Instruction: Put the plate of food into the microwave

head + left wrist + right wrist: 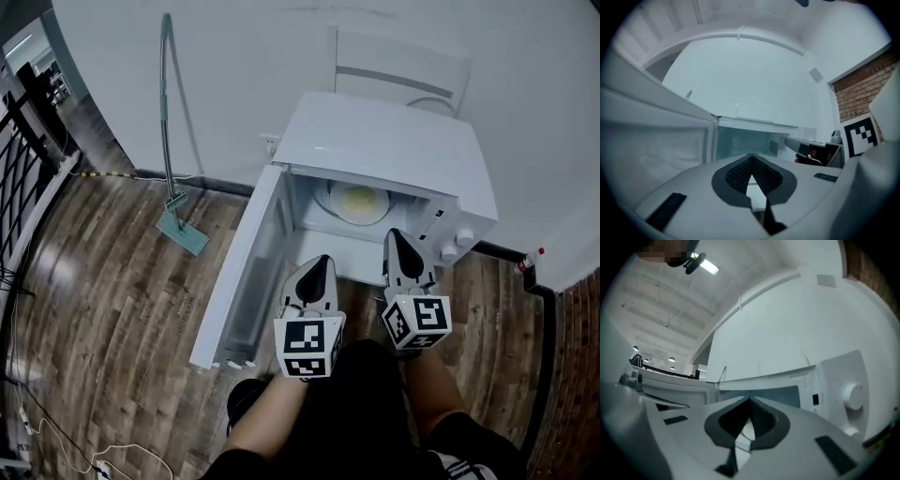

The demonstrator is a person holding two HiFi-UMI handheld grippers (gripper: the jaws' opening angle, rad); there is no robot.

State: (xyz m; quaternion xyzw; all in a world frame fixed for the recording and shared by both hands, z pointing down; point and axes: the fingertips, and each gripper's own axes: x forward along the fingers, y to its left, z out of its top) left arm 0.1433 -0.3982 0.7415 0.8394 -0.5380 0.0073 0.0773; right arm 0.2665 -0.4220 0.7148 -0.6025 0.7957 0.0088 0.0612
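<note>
Plate of food (pixel 358 201) sits inside the open microwave (pixel 384 141).

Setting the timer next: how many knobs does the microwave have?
2, both on the right front panel of the microwave: upper knob, lower knob just beneath. No others appear hidden.

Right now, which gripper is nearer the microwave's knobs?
The right gripper, close beside the knobs; the left gripper sits farther over, next to the open door.
</note>
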